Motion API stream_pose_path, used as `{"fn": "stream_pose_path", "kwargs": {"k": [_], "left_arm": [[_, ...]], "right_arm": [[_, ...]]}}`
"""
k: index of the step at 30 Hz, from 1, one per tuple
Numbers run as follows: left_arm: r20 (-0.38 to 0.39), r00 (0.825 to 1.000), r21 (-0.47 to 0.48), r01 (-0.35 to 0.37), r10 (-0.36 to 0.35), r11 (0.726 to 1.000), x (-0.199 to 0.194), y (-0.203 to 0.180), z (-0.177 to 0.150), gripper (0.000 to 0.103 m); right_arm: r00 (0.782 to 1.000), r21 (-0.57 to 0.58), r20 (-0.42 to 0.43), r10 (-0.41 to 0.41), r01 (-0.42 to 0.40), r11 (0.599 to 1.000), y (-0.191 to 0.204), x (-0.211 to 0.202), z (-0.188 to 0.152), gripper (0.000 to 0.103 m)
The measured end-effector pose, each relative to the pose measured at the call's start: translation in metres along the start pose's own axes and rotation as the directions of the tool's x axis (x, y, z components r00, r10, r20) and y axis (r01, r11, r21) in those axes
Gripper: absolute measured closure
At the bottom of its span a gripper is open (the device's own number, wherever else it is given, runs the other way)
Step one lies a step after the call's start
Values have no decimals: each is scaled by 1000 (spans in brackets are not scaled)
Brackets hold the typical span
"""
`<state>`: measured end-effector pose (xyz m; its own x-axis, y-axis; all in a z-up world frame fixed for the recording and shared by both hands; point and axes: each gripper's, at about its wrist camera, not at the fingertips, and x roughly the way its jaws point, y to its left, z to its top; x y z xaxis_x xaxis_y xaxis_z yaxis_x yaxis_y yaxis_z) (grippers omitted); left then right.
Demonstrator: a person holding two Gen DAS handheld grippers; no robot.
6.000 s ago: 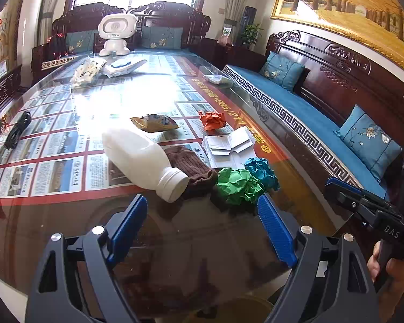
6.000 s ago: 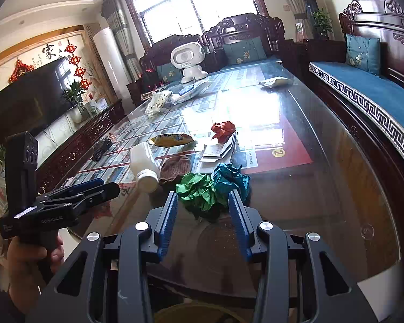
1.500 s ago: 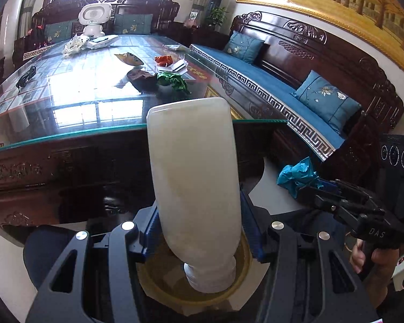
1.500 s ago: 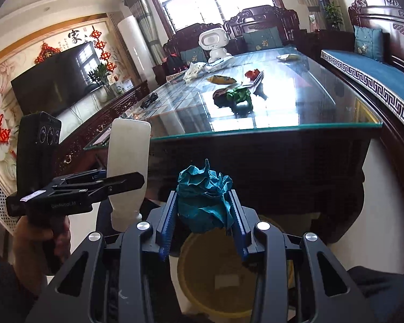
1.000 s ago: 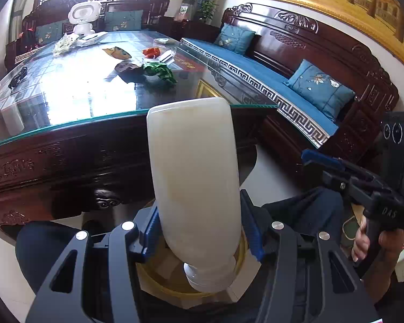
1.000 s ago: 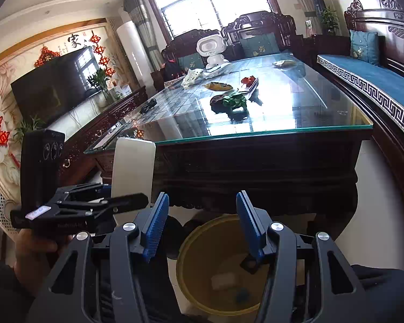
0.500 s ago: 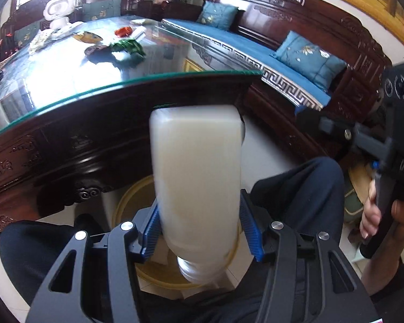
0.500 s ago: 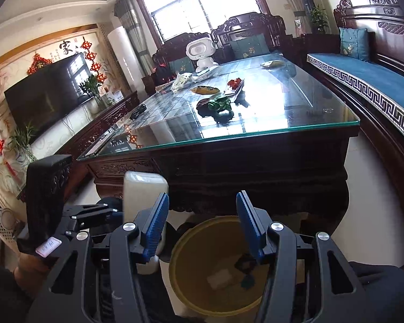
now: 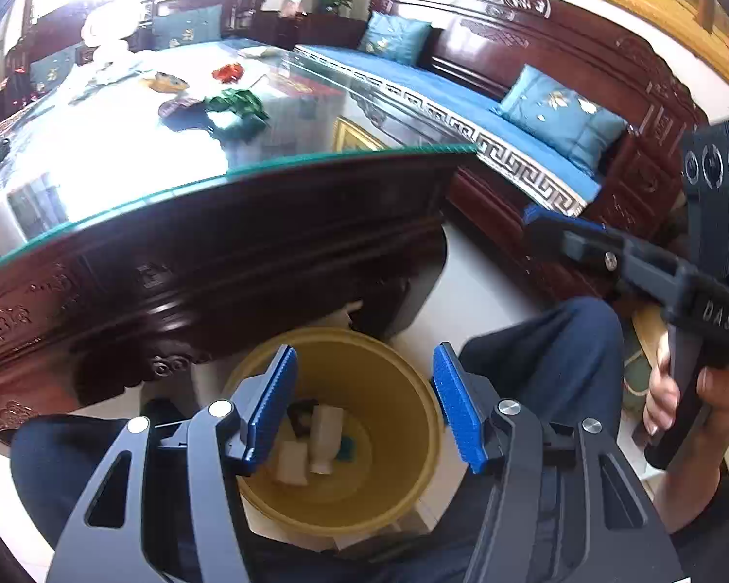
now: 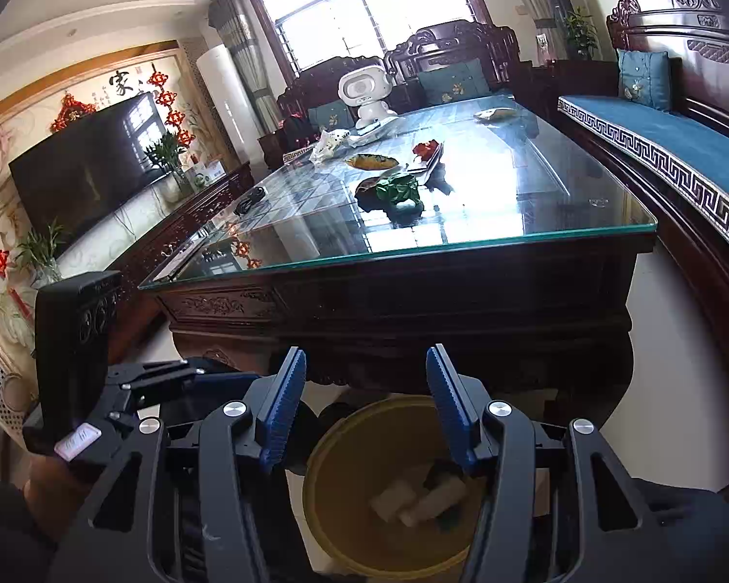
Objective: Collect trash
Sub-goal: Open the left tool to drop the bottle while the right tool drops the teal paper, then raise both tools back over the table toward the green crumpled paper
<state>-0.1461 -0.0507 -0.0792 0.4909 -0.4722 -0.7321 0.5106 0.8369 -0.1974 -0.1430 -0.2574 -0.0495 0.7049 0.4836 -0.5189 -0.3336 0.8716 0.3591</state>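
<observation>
A yellow bin [image 9: 403,418] stands on the floor in front of the table; it also shows in the right wrist view [image 10: 345,466]. The white bottle [image 9: 324,437] lies inside it with a teal paper ball [image 9: 347,447] and other scraps. My left gripper [image 9: 364,408] is open and empty right above the bin. My right gripper [image 10: 364,413] is open and empty above the bin's near side. On the glass table lie a green paper ball [image 9: 238,104], a red paper ball [image 9: 228,70], a brown cloth [image 9: 180,107] and a snack wrapper [image 10: 372,161].
The dark wooden table with a glass top [image 10: 534,238] rises behind the bin. A blue-cushioned wooden bench [image 9: 461,97] runs along the right. A white toy robot [image 10: 367,92] stands at the table's far end. The person's legs [image 9: 549,364] flank the bin.
My left gripper opened and the white bottle dropped into the bin. The right gripper, having let go of the teal paper ball a second ago, stays open over the bin.
</observation>
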Motion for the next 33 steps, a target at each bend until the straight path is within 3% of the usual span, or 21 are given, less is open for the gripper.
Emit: {"fn": "stream_pose_path", "kwargs": {"k": [7, 17, 33], "left_arm": [[66, 997, -32, -29, 31, 999, -9, 21, 32, 45], [160, 984, -97, -66, 81, 993, -6, 63, 104, 40], [146, 979, -186, -114, 142, 976, 40, 136, 175, 33]], "right_arm": [[1000, -7, 10, 3, -3, 1000, -1, 11, 22, 51], [999, -10, 45, 4, -4, 1000, -11, 43, 77, 52], [999, 14, -16, 35, -35, 999, -24, 129, 143, 53]]}}
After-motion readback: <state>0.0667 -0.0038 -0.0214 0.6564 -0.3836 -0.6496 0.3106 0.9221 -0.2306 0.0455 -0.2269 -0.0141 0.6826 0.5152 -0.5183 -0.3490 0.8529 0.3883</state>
